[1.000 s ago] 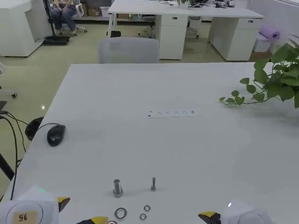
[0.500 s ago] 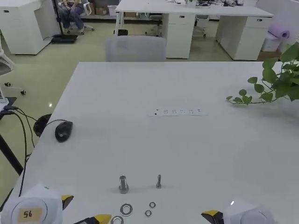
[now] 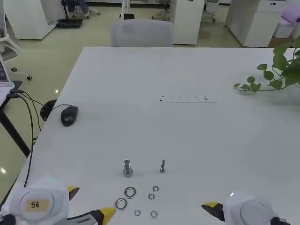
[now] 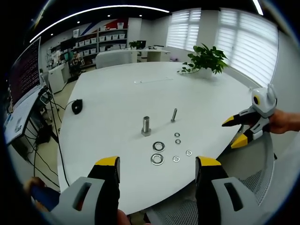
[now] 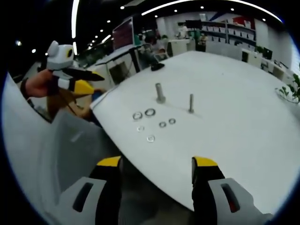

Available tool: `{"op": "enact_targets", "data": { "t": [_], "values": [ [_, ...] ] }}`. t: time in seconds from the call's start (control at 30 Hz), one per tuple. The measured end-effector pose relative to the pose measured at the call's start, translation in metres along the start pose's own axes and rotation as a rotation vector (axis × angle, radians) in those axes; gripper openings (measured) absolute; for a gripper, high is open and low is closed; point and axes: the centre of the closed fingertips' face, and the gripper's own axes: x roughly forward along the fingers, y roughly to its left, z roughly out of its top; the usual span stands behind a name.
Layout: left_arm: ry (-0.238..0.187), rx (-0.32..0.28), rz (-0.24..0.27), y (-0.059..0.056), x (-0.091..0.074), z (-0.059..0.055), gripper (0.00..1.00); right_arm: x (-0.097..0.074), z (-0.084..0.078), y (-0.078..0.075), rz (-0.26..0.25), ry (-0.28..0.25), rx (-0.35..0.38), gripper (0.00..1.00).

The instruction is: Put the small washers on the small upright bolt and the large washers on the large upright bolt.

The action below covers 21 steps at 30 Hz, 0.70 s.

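Nearest the person, both tongs are hanging just off the near edge of the worktop (image 3: 197, 140): the left gripper (image 4: 157, 163) is holding its jaws spread wide with nothing between them, and the right gripper (image 5: 157, 163) is likewise gaping and carrying nothing. Just inside that near edge the washers are lying flat and loose. The two large washers (image 3: 125, 198) are sitting side by side towards the left, and the four small washers (image 3: 151, 196) are lying scattered just to their right, two of them closest to the edge. A little farther in, the large upright bolt (image 3: 127, 168) and the small upright bolt (image 3: 162, 166) are standing on their heads, well apart from each other and both bare, so the sorting is looking not yet begun. Beyond them a mouse (image 3: 69, 115) is resting near the left edge, a socket strip (image 3: 185, 99) is sitting mid-worktop, and a plant (image 3: 276, 75) is trailing in over the right edge. The trouble I am expecting is with the pick. The washers are thin and lying flush on a smooth surface, so closing jaws are likely to be skating them along rather than lifting them, possibly off the near edge. The small ones are also lying close enough together that a wide jaw could be nudging a neighbour. A careless approach could be tipping a bolt, too.
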Motion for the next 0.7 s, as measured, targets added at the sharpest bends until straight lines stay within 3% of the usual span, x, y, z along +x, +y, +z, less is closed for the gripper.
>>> {"op": "enact_targets", "data": {
  "t": [0.27,0.7],
  "values": [
    [0.010,-0.015,0.011,0.002,-0.001,-0.006,0.65,0.005,-0.001,-0.007,0.014,0.016,-0.012,0.61],
    [-0.016,-0.034,0.030,0.008,0.001,0.003,0.65,0.012,0.011,-0.018,0.035,0.036,-0.054,0.59]
  ]
}}
